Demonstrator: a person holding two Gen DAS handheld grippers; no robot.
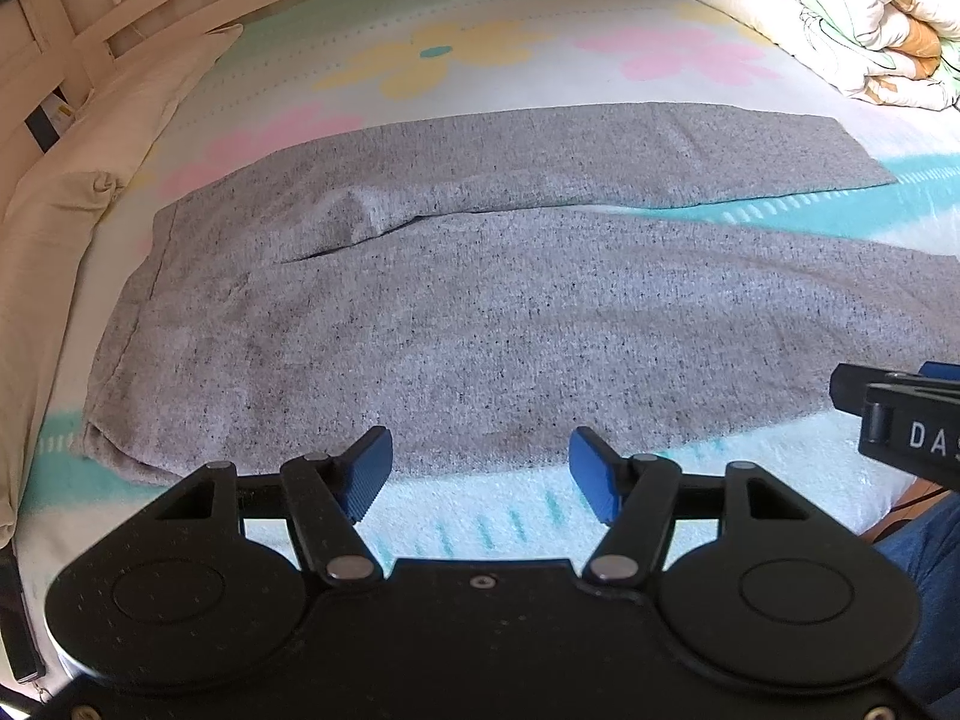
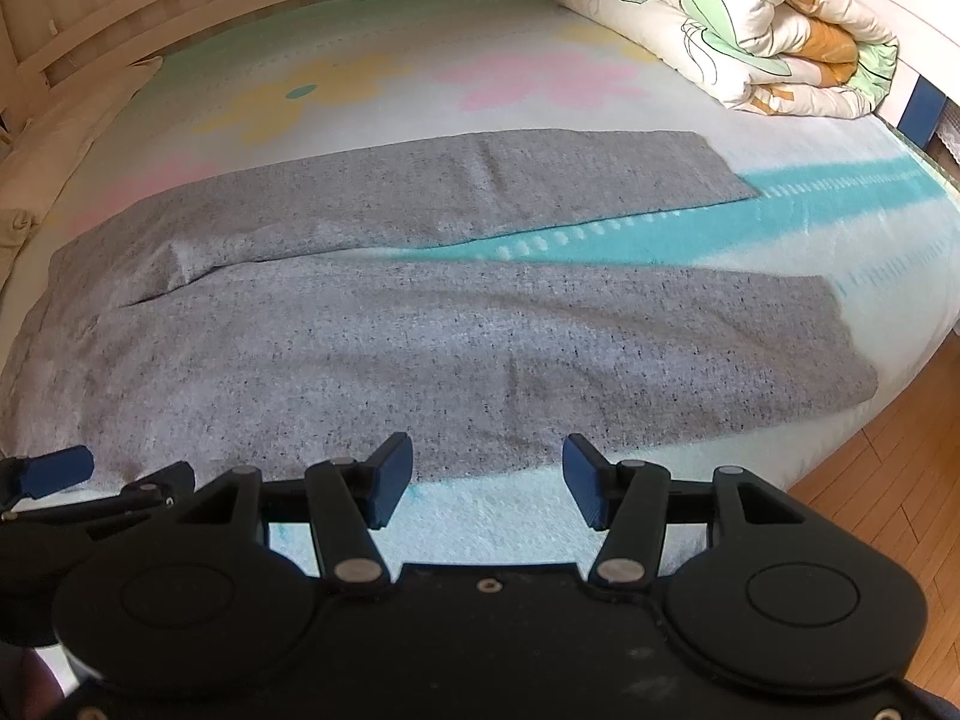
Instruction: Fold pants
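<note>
Grey speckled pants (image 1: 468, 324) lie flat on the bed, waistband at the left, both legs running right; they also show in the right wrist view (image 2: 384, 348). The legs spread apart toward the cuffs. My left gripper (image 1: 480, 468) is open and empty, just above the near edge of the closer leg. My right gripper (image 2: 487, 471) is open and empty, at the same near edge further right. The right gripper shows at the right edge of the left wrist view (image 1: 900, 414), and the left gripper shows at the left edge of the right wrist view (image 2: 54, 474).
The bed has a floral sheet (image 2: 540, 84). A rolled quilt (image 2: 750, 30) lies at the far right. A cream pillow (image 1: 90, 192) runs along the left by the headboard. Wooden floor (image 2: 888, 492) lies beyond the bed's right edge.
</note>
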